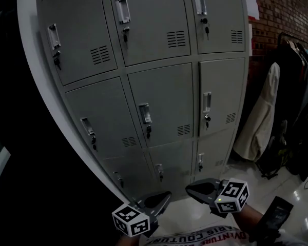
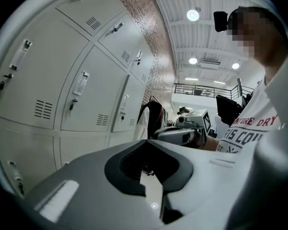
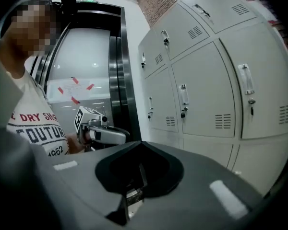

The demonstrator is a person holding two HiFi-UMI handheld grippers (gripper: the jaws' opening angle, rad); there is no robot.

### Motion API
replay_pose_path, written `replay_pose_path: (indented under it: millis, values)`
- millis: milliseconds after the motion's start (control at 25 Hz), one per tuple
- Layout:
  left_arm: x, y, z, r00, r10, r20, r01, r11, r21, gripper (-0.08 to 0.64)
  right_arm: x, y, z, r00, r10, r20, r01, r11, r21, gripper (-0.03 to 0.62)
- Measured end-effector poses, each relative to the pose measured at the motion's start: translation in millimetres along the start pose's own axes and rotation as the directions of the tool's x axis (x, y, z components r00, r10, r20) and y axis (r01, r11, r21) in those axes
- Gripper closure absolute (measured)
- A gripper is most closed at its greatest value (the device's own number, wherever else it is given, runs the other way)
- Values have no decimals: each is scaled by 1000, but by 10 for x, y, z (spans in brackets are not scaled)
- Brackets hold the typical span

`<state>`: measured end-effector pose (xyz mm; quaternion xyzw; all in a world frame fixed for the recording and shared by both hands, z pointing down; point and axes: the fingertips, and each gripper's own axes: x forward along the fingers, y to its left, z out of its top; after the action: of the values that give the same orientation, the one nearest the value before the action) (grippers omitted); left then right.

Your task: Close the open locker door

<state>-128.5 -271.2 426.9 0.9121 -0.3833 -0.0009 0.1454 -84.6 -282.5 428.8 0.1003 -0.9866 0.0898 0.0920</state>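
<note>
A bank of grey metal lockers [image 1: 159, 106] fills the head view, three columns wide, each door with a handle and a key lock. Every door I can see, such as the middle one [image 1: 159, 111], lies flush and shut; no open door shows in any view. My left gripper [image 1: 167, 195] and right gripper [image 1: 191, 187] are held low near the person's chest, well short of the lockers, tips pointing toward each other. Both are shut with nothing between the jaws. The left gripper view shows the lockers [image 2: 81, 90] to its left; the right gripper view shows them [image 3: 206, 95] to its right.
Coats hang on a rack [image 1: 277, 111] right of the lockers, before a brick wall [image 1: 282, 9]. A dark flat device [image 1: 272, 219] sits at the lower right. A white wall [image 1: 28, 35] borders the lockers on the left. Lift doors [image 3: 86, 80] stand behind the person.
</note>
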Motion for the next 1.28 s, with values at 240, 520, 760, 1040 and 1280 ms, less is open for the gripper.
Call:
replay_pose_path:
  millis: [240,520,760,1040,1280]
  values:
    - [-183,-1434,-697,1000,-19,-12,19,1000,13,555,-1041,1078,-752,999,20,-29,-19,999,32,601]
    - [-533,-2638,-1335,1000,-18,-22,16,997,-69,555,-1868,2109,-1327,996,67,-51,-58,987,153,600]
    - [-707,-3040,-1365,999,-15,-29,15,1000,-26,555,-2046,2561,-1349,994,92,-56,-85,989,121,600]
    - [-869,-3170,-1275,1000,-18,-24,18,1000,6,555,-2052,2702,-1226,998,66,-22,-63,994,92,600]
    - [-882,-3251,-1235,999,-31,-28,32,999,24,555,-2115,2749,-1195,999,54,-2,-54,994,92,600]
